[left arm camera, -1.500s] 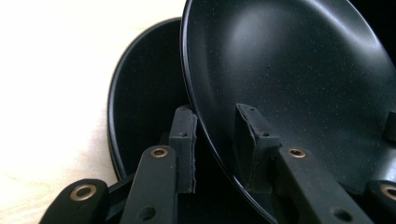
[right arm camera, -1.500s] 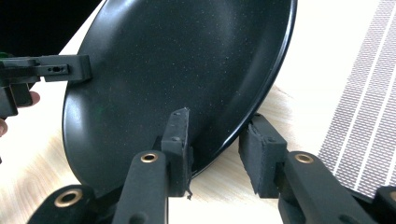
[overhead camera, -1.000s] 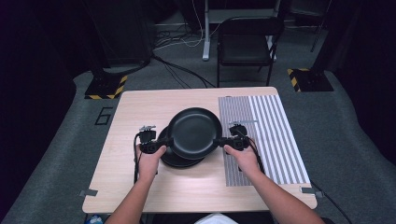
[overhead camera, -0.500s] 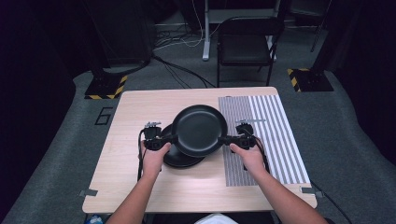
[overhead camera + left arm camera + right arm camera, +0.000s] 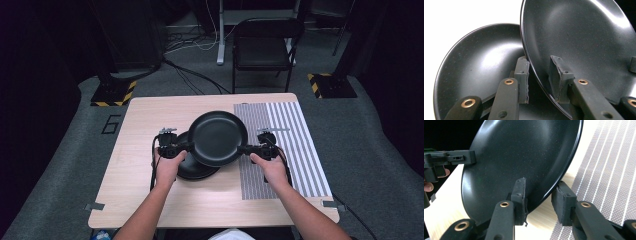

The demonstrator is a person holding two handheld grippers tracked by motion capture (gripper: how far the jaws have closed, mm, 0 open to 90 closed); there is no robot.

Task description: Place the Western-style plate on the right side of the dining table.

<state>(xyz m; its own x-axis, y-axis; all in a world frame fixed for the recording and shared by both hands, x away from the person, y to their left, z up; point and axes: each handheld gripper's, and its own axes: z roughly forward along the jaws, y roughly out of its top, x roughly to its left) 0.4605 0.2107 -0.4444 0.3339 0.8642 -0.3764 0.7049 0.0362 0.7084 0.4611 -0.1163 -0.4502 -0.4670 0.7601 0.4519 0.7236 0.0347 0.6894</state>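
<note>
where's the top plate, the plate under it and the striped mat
top plate point(image 5: 217, 137): high view, middle of its dark inner face.
lower plate point(image 5: 189, 169): high view, the part of its near rim left uncovered.
striped mat point(image 5: 295, 135): high view, bare stripes right of the plates.

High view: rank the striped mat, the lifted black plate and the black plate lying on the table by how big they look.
1. Striped mat, clearly largest.
2 and 3. Lifted plate and lower plate: no firm ranking; the lower one is half hidden and the lifted one sits nearer the camera.
</note>
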